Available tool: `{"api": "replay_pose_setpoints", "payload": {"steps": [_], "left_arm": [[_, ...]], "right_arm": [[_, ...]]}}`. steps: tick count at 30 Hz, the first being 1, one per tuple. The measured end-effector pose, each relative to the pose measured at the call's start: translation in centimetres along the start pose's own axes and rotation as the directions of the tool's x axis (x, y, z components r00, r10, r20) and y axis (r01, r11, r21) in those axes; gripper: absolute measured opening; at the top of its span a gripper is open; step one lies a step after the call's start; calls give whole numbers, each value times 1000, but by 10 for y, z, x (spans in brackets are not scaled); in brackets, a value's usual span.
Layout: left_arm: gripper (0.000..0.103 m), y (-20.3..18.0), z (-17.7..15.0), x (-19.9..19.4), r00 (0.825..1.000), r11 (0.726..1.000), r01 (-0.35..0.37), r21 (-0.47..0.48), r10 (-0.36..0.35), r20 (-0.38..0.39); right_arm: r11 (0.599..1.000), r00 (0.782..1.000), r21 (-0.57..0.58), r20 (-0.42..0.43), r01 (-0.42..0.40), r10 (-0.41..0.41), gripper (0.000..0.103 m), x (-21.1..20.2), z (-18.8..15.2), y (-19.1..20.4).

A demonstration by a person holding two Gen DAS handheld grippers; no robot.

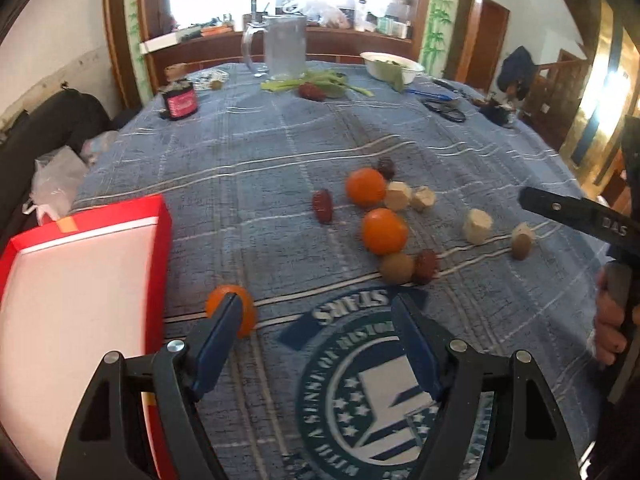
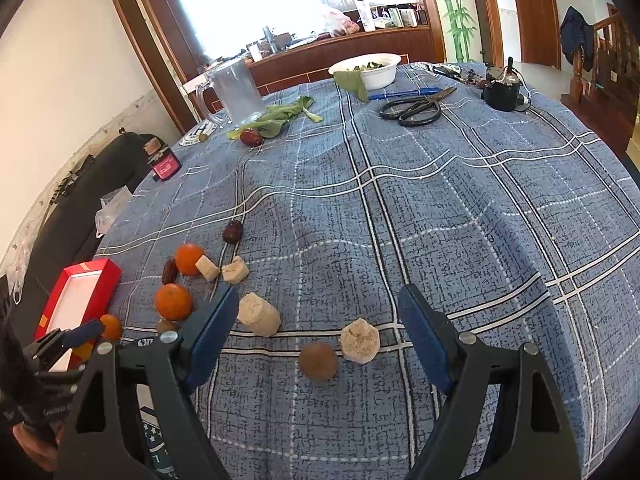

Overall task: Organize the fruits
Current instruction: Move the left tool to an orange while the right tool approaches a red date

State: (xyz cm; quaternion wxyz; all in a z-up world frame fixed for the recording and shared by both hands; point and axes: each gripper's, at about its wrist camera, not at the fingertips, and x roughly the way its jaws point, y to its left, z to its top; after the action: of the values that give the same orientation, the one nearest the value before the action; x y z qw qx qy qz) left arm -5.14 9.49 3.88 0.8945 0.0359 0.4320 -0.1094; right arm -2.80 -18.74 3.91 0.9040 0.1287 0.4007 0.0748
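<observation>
Left gripper [image 1: 316, 312] hangs open, one orange [image 1: 236, 312] by its left finger, red box [image 1: 80, 300] further left. Right gripper [image 2: 316, 312] gapes over a brown fruit [image 2: 318, 360]. Box looks empty; nearly everything remains.

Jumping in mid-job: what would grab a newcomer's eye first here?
The bright oranges: two amid the scattered fruit at the middle of the blue plaid cloth, a third just behind the open left tongs' left finger. Next, the red box at the left edge, its white interior showing.
</observation>
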Motion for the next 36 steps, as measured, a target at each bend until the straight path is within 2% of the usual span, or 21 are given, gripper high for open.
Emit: {"api": "replay_pose_setpoints", "payload": {"steps": [2,6,11,13,15,20,22,25,28,30,32,33,36], "left_arm": [[76,6,1,-5,1000,1000,4,-13,-4,13],[76,14,2,-9,999,999,-46,-18,46,29],[76,24,3,11,995,994,-96,-55,94,-36],[76,22,2,15,989,989,-140,-49,137,-51],[76,23,2,15,988,988,-146,-56,143,-50],[65,19,2,16,984,984,-174,-31,172,-45],[60,15,2,13,987,987,-159,-14,159,-30],[54,7,2,10,993,993,-117,22,118,-18],[53,1,0,7,997,996,-77,39,78,-19],[53,1,-1,5,999,999,-42,32,43,-17],[53,1,-3,0,1000,999,22,32,-21,-16],[53,0,-5,-3,999,999,35,37,-35,-12],[53,-2,-8,-15,999,998,22,63,-24,22]], "right_arm": [[1000,1000,1,-12,-8,8,83,2,0,0],[1000,1000,-15,-29,-5,4,83,7,-2,3],[999,999,-49,-42,-3,1,83,10,-6,10],[998,999,-61,-44,0,-3,83,11,-7,13],[997,999,-74,-51,0,-4,83,13,-8,16],[993,998,-110,-57,-28,22,83,13,-13,25],[989,997,-140,-62,-48,40,83,14,-16,32],[977,990,-173,-94,-124,109,80,18,-21,45],[956,975,-222,-150,-194,163,69,27,-24,66],[946,972,-264,-186,-190,143,62,37,-26,81],[937,967,-298,-228,-181,115,52,49,-28,93],[937,965,-299,-238,-181,110,50,53,-29,96],[938,972,-307,-217,-160,94,41,57,-25,98]]}}
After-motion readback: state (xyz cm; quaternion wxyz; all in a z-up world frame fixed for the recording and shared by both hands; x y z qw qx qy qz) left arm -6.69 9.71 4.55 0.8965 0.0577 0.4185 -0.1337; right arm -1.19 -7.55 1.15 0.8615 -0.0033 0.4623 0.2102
